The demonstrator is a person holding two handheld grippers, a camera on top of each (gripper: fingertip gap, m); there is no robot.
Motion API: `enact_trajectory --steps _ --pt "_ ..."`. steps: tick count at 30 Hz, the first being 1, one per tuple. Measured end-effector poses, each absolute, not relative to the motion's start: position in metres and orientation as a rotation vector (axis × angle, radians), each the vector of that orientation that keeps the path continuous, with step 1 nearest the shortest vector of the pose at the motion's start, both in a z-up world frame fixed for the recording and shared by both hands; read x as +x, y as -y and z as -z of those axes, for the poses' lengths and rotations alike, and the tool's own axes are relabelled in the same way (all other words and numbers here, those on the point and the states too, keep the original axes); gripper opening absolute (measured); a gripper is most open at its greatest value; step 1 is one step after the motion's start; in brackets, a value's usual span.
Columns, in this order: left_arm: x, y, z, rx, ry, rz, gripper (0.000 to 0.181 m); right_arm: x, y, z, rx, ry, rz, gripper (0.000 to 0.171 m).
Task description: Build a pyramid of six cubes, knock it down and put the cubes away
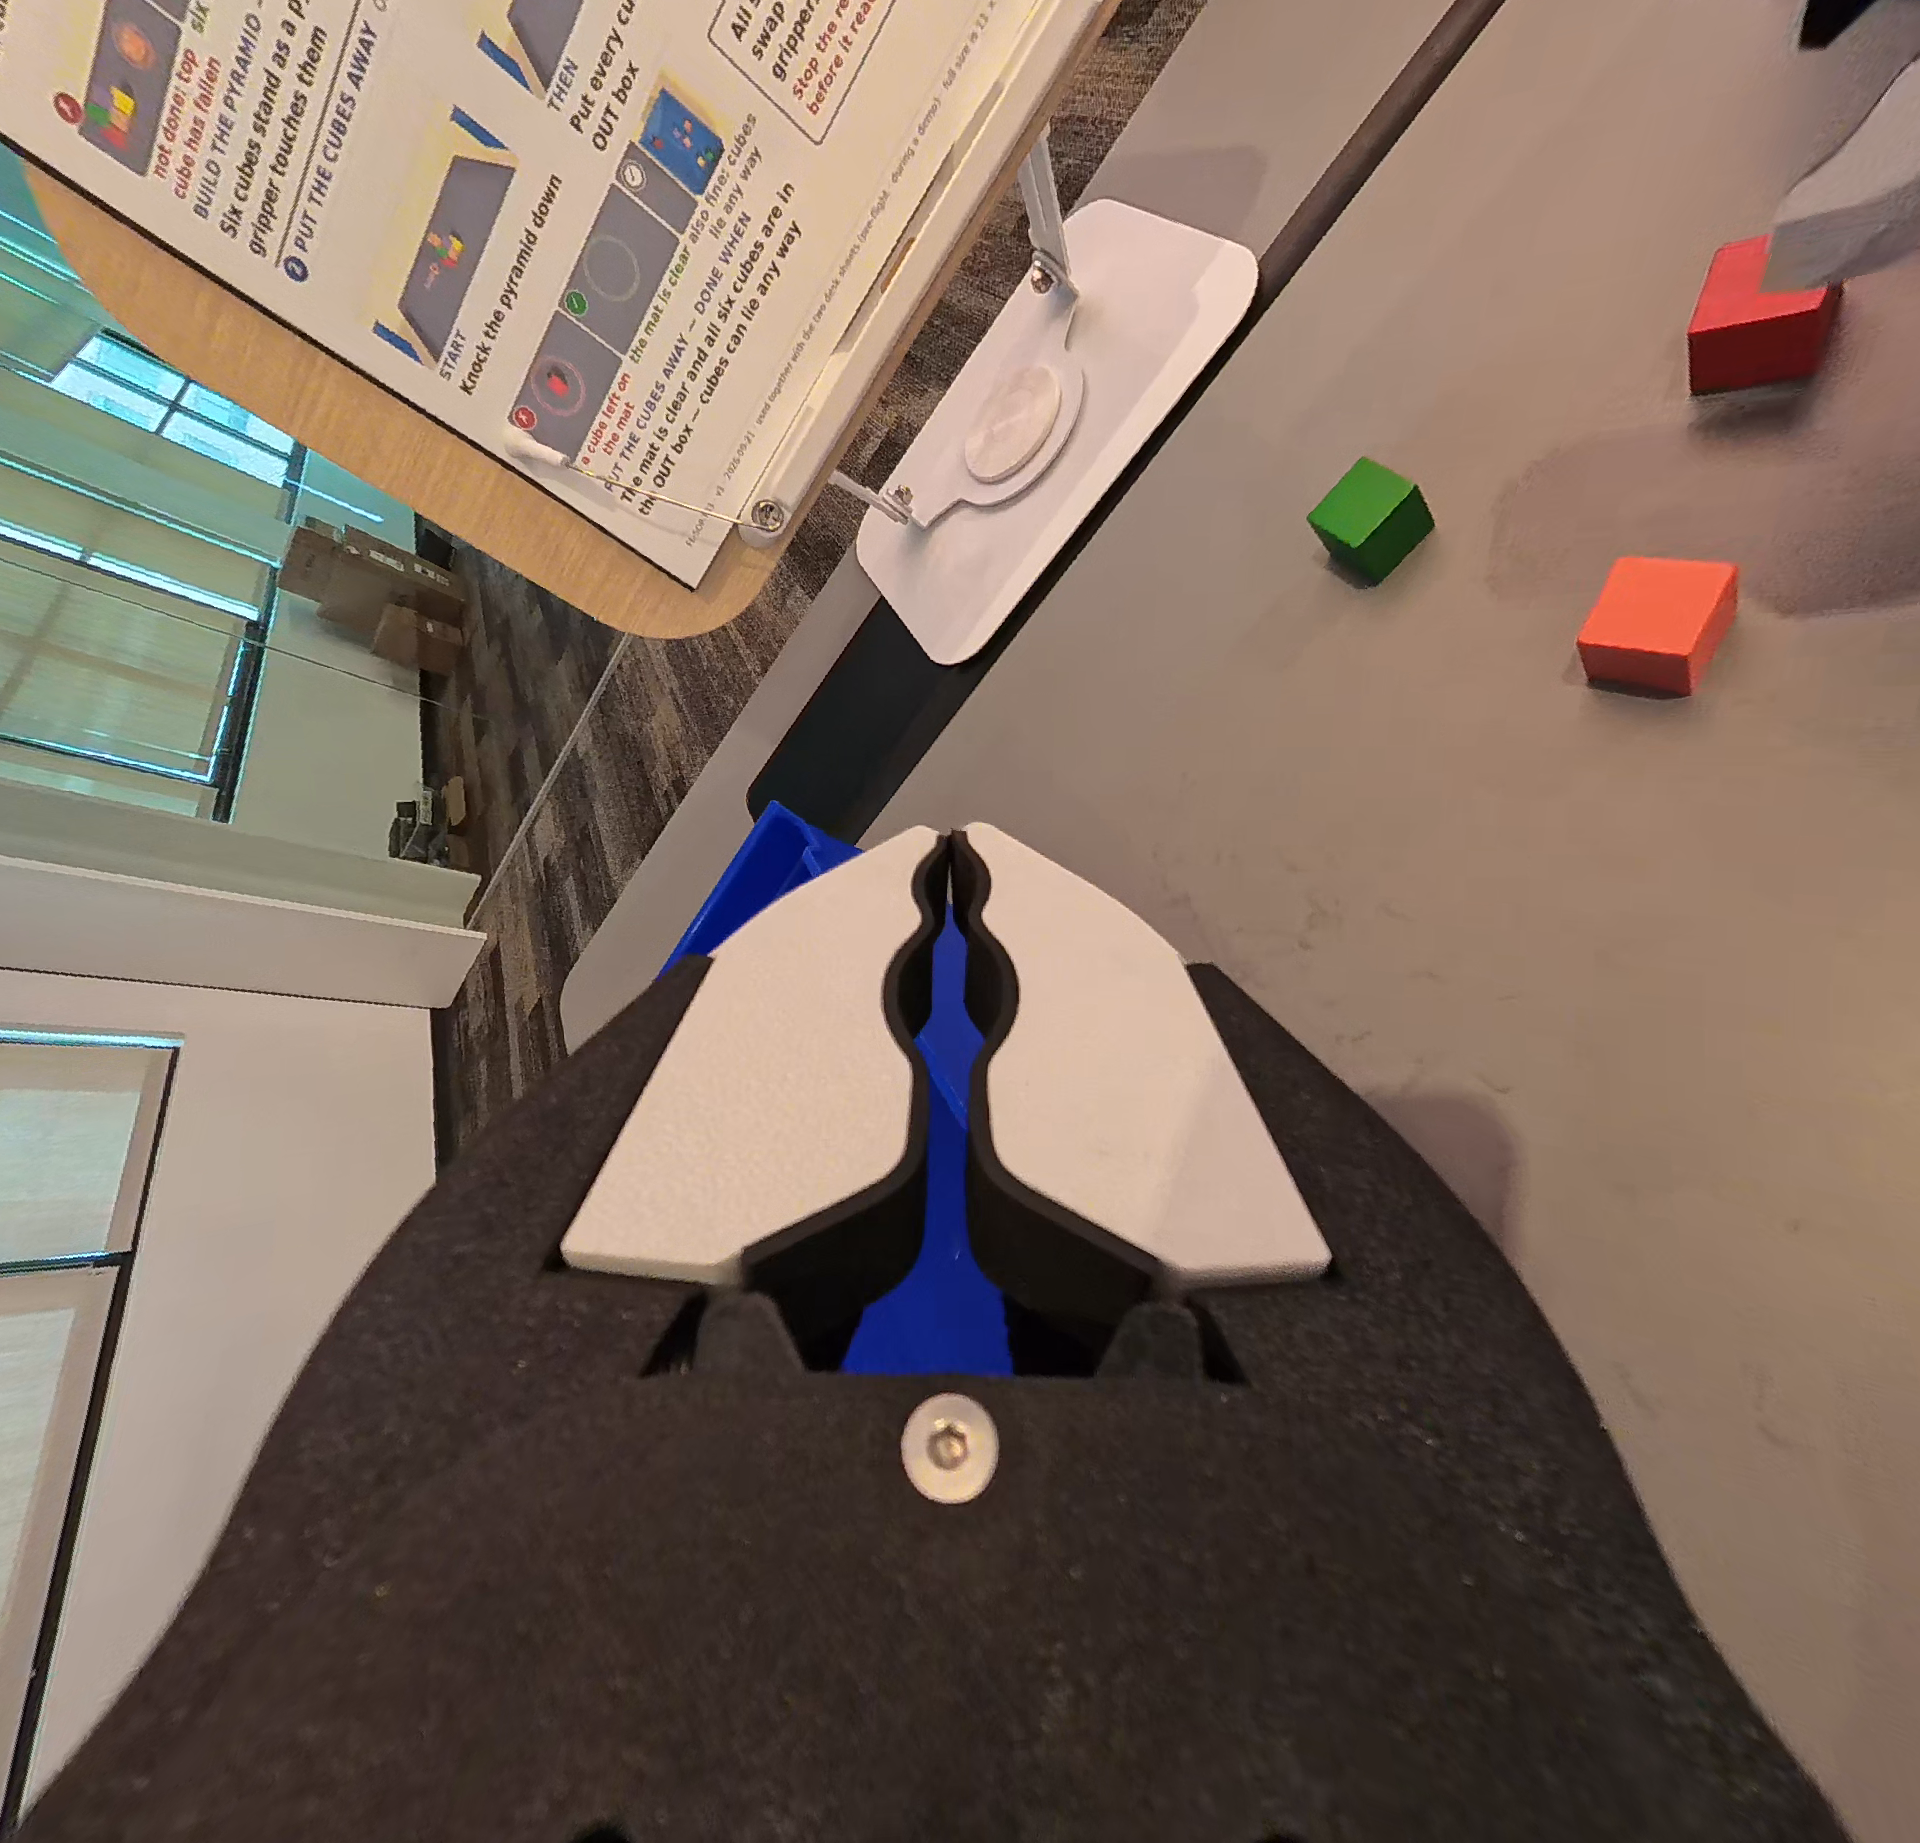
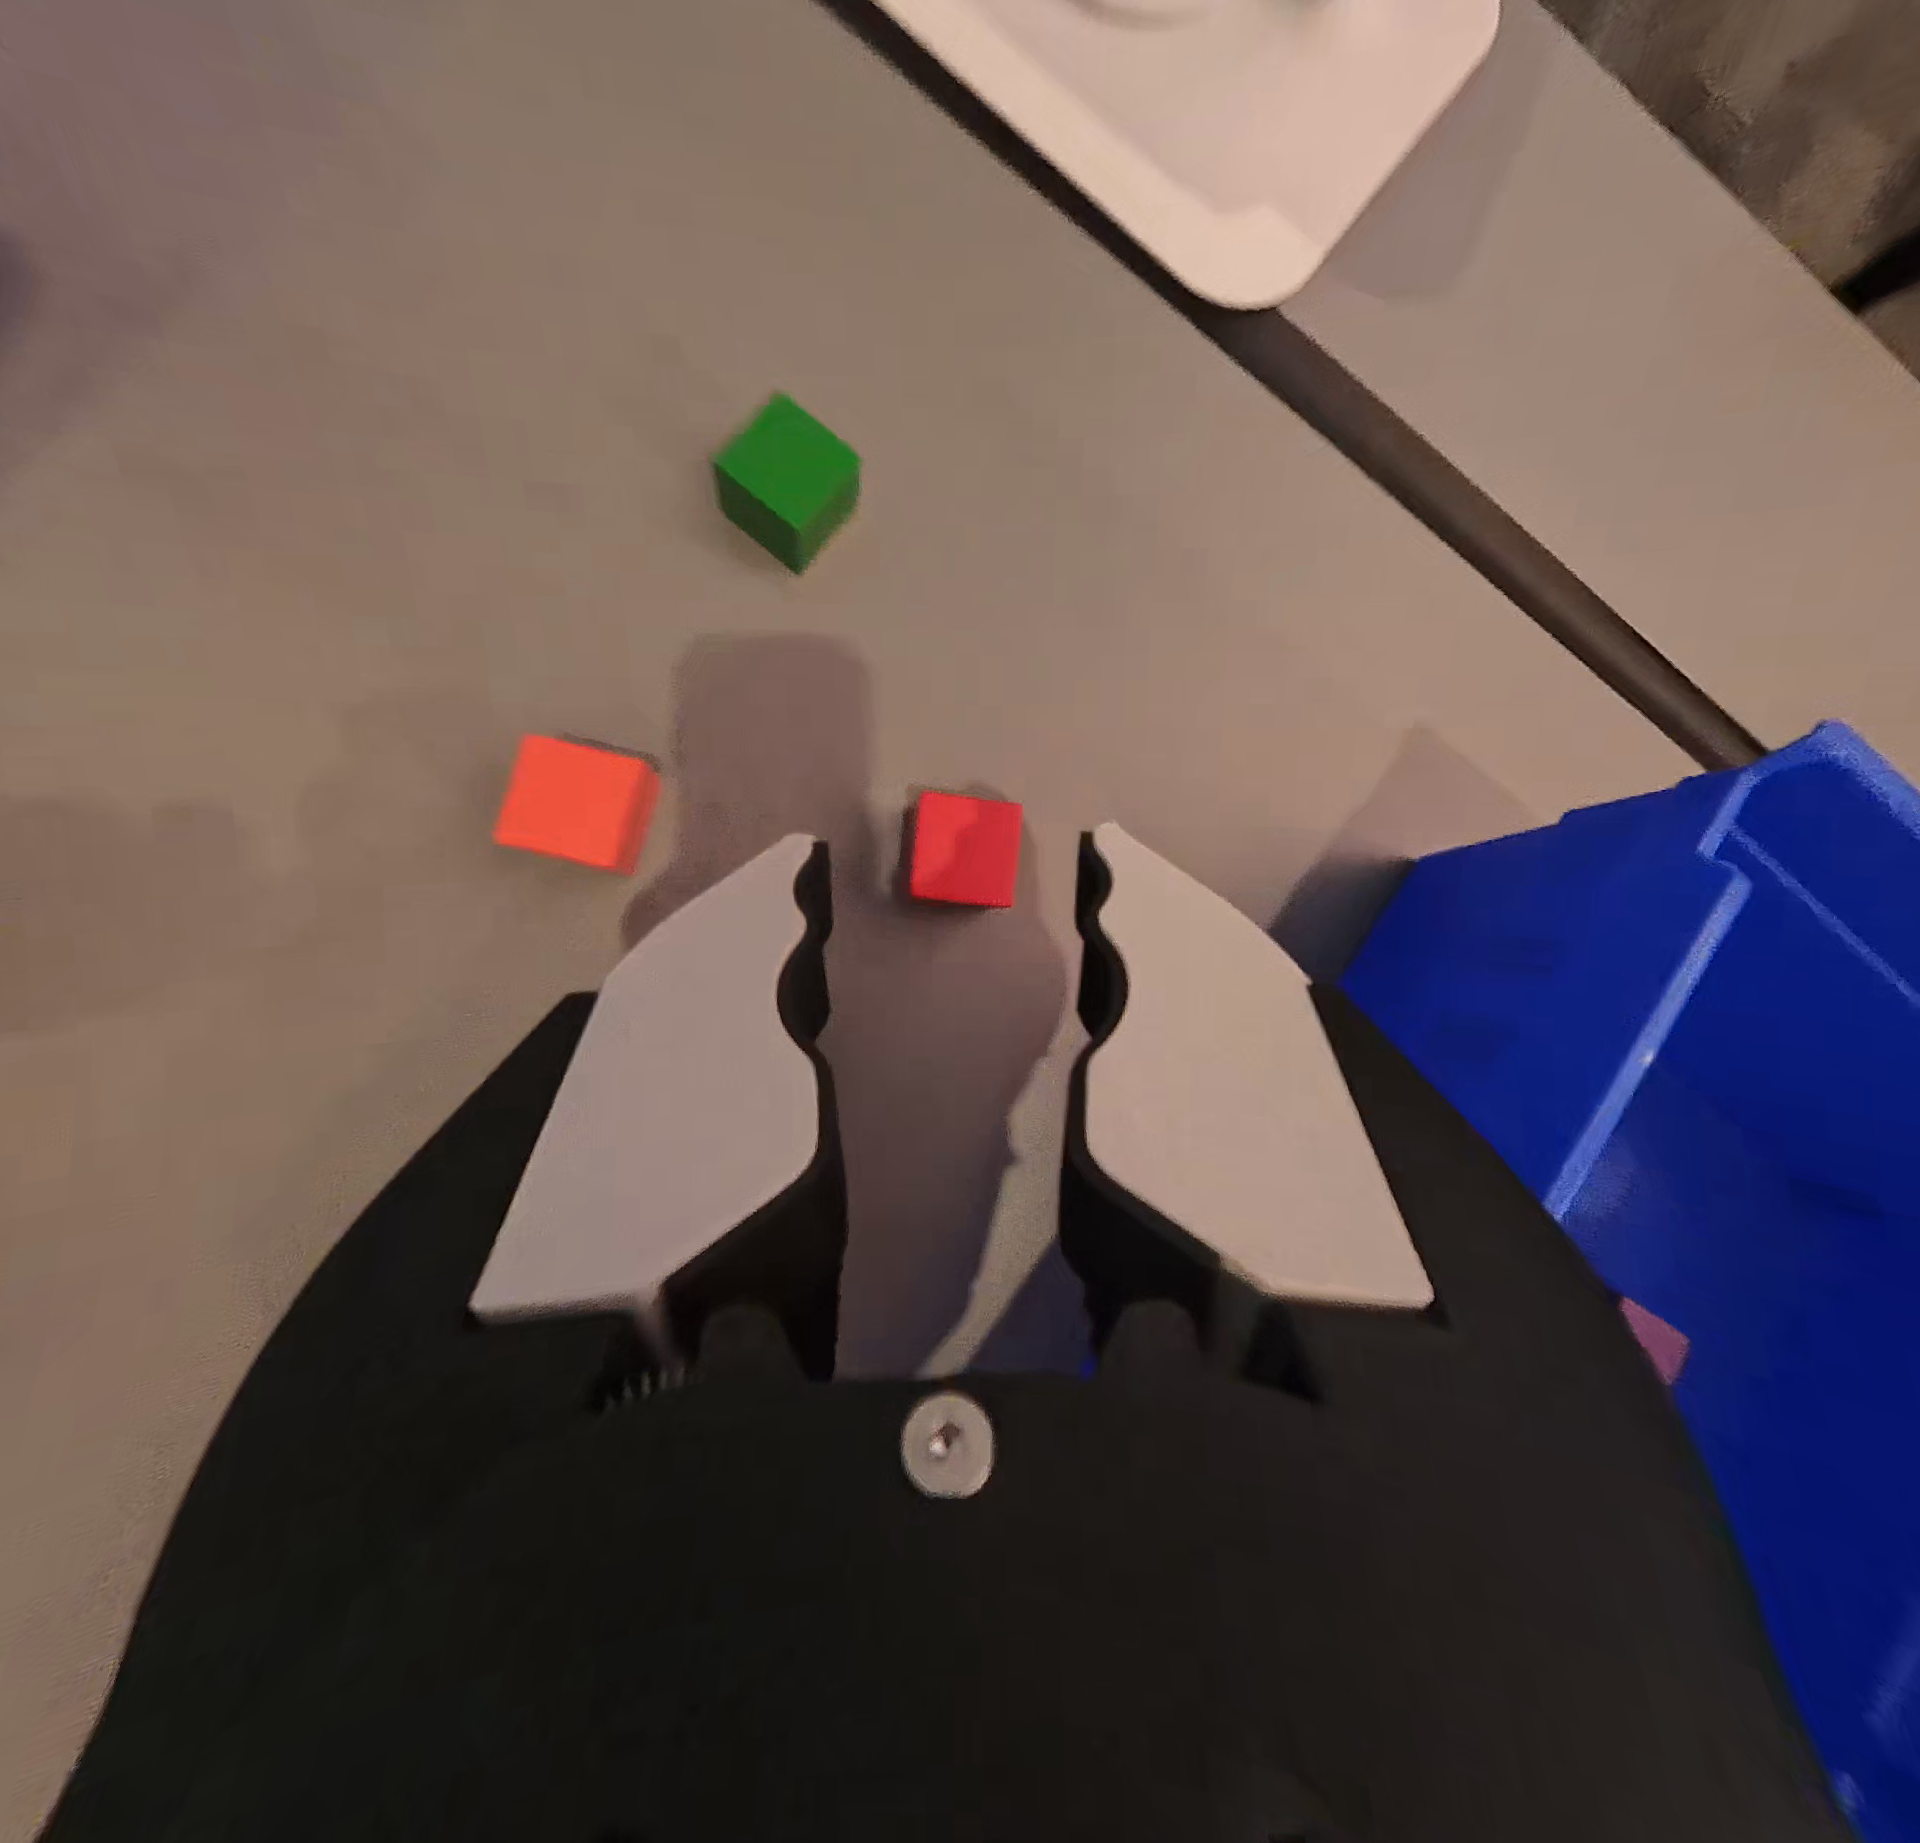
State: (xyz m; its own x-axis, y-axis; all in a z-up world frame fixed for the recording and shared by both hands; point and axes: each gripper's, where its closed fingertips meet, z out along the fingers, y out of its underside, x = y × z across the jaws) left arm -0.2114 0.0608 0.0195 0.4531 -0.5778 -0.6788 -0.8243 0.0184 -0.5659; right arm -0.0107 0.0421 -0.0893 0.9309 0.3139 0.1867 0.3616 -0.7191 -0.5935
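Beside the blue plastic bin (image 2: 1662, 1118), the right gripper (image 2: 956, 848) hovers with jaws spread, the small red wooden cube (image 2: 964, 850) on the grey mat (image 2: 312, 339) just beyond its fingertips. Orange cube (image 2: 575, 803) and green cube (image 2: 787, 479) lie farther from the bin. The left gripper (image 1: 953, 837), clenched empty, hangs over the bin. Centring the red cube before closing should prevent nudging it.

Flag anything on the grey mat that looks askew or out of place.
Nothing damaged. Three loose wooden cubes lie scattered apart: the green cube sits turned corner-on, unlike the squarer orange cube and red cube.
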Motion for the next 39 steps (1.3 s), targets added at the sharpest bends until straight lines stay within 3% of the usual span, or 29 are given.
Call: enact_trajectory --steps 10,11,13,15,18,22,26,32,39 --pt "-0.209 -0.059 -0.02 -1.667 -1.24 -0.286 0.0 0.005 -0.052 0.139 -2.654 0.417 0.23 0.053" --pt "-0.209 -0.059 -0.019 -1.667 -1.242 -0.287 0.0 0.006 -0.052 0.144 -2.671 0.423 0.238 0.052" --pt "-0.208 -0.059 -0.017 -1.67 -1.247 -0.291 0.0 0.006 -0.05 0.152 -2.702 0.447 0.226 0.032" --pt "-0.208 -0.06 -0.016 -1.671 -1.25 -0.299 0.0 0.005 -0.05 0.151 -2.7 0.456 0.201 0.03" --pt "-0.207 -0.059 -0.015 -1.668 -1.253 -0.3 0.0 -0.008 -0.046 0.125 -2.625 0.501 0.1 0.029" --pt "-0.209 -0.06 -0.014 -1.672 -1.259 -0.312 0.0 -0.009 -0.021 0.044 -2.454 0.54 0.014 0.029" --pt "-0.212 -0.058 -0.019 -1.668 -1.247 -0.309 0.0 0.042 0.024 -0.015 -2.375 0.449 -0.026 0.029" --pt "-0.214 -0.053 -0.029 -1.653 -1.225 -0.273 0.0 0.142 0.064 0.066 -2.762 0.294 -0.034 0.03" --pt "-0.216 -0.052 -0.03 -1.655 -1.225 -0.273 0.0 0.164 0.062 0.137 -2.936 0.355 -0.138 0.03"
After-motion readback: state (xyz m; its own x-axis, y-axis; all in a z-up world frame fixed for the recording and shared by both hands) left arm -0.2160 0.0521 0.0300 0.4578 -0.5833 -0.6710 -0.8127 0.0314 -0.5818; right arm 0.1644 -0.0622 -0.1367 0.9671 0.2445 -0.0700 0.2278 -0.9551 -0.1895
